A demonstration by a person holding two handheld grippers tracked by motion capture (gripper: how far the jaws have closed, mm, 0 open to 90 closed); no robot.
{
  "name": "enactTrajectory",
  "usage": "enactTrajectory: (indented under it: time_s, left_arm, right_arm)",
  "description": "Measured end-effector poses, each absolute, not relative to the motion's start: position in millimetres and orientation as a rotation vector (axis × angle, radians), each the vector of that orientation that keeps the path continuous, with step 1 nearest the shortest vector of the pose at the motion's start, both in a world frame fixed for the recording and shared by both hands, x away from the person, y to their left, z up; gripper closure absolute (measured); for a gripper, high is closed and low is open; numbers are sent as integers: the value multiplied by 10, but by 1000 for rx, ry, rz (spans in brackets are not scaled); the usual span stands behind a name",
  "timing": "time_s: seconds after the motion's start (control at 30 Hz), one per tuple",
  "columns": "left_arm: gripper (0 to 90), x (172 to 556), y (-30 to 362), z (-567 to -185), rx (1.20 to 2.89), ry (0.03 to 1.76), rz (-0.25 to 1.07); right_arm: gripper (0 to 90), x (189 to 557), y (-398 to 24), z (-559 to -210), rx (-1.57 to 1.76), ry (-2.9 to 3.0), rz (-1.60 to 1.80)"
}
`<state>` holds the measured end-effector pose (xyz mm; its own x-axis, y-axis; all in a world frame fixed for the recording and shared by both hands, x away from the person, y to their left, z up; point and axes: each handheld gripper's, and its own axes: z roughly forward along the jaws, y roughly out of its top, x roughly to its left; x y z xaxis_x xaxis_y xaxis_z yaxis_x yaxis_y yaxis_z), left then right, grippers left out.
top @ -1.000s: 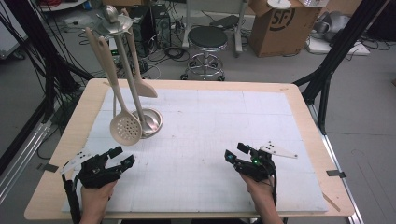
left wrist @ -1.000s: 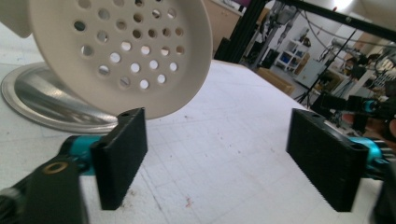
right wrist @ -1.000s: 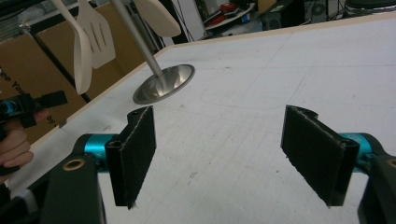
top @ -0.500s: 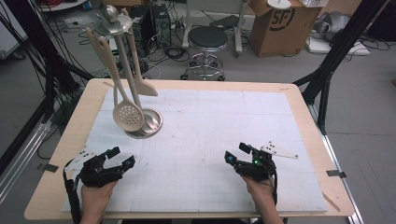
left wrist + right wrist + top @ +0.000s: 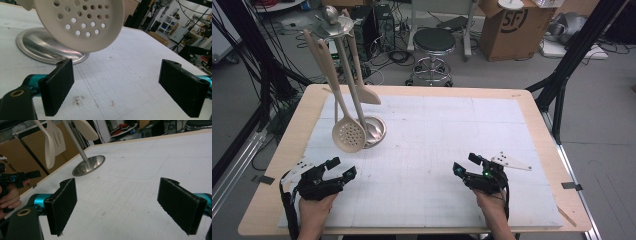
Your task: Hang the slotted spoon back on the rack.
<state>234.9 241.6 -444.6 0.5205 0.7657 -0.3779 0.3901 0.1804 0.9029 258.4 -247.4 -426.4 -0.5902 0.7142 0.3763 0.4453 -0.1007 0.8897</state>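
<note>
A metal utensil stand [image 5: 357, 90] with a round base [image 5: 377, 131] stands at the back left of the white mat. From it hang a cream perforated skimmer [image 5: 348, 136], a spatula [image 5: 364, 92] and other cream utensils. My left gripper [image 5: 343, 167] rests near the front left edge, open and empty. In the left gripper view the skimmer [image 5: 80, 22] hangs close ahead over the base [image 5: 45, 50], beyond the open left gripper [image 5: 117, 75]. My right gripper [image 5: 465, 162] lies at the front right; its jaws have just been opening, with nothing between them. The right gripper [image 5: 117, 195] faces the base [image 5: 88, 165] from afar.
A white gridded mat [image 5: 452, 130] covers the wooden table [image 5: 537, 115]. Behind the table stand a black stool [image 5: 433, 42] and a cardboard box [image 5: 512, 25]. Black frame legs [image 5: 562, 75] flank the table, and cables lie on the floor at the back left.
The hanging skimmer has swung back and come forward again. Both hands have kept their places.
</note>
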Motion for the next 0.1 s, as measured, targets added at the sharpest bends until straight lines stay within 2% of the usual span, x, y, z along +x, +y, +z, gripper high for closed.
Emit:
enactTrajectory:
  time_s: [0.1]
  left_arm:
    - [136, 2351, 2418, -4448, 1435, 1072, 356]
  right_arm:
    - [157, 2585, -2474, -4265, 1287, 1940, 1755]
